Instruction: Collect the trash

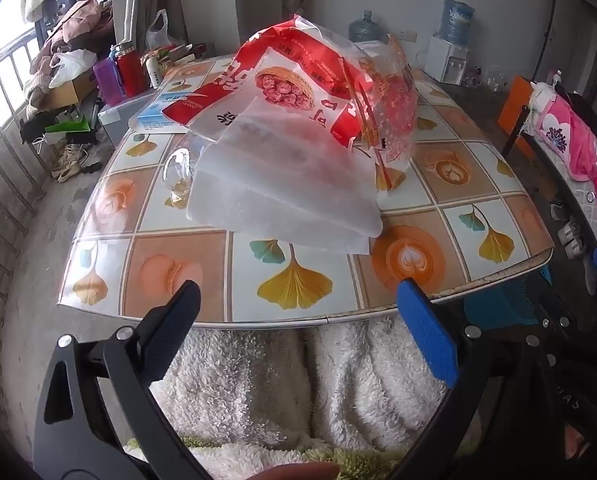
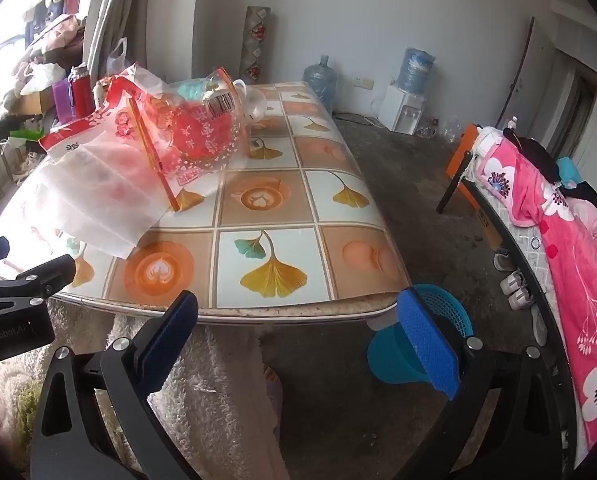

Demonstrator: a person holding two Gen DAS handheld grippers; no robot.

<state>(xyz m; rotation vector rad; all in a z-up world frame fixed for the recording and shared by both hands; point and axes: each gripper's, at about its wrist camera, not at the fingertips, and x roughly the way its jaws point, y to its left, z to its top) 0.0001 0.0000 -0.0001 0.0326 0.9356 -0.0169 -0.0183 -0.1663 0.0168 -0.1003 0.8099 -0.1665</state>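
Note:
A heap of empty plastic bags lies on the tiled-pattern table point(image 1: 298, 276) point(image 2: 266, 208). Nearest is a frosted white bag point(image 1: 282, 184) point(image 2: 94, 192). Behind it lie a red-and-white food bag point(image 1: 282, 80) point(image 2: 82, 128) and a clear bag with red print point(image 1: 390, 120) point(image 2: 202, 128). My left gripper point(image 1: 298, 292) hangs open over the table's near edge, short of the white bag, holding nothing. The right gripper point(image 2: 298, 300) is open and empty at the near edge, right of the heap. A blue mesh basket point(image 2: 438, 320) point(image 1: 498, 308) stands on the floor by the table's right corner.
A clear glass point(image 1: 176, 176) stands left of the bags, with a blue-white box point(image 1: 158, 114) and bottles point(image 1: 128, 68) at the far left. A bed with a pink blanket point(image 2: 558, 220) runs along the right. A person's fluffy white garment point(image 1: 298, 380) is below the table edge.

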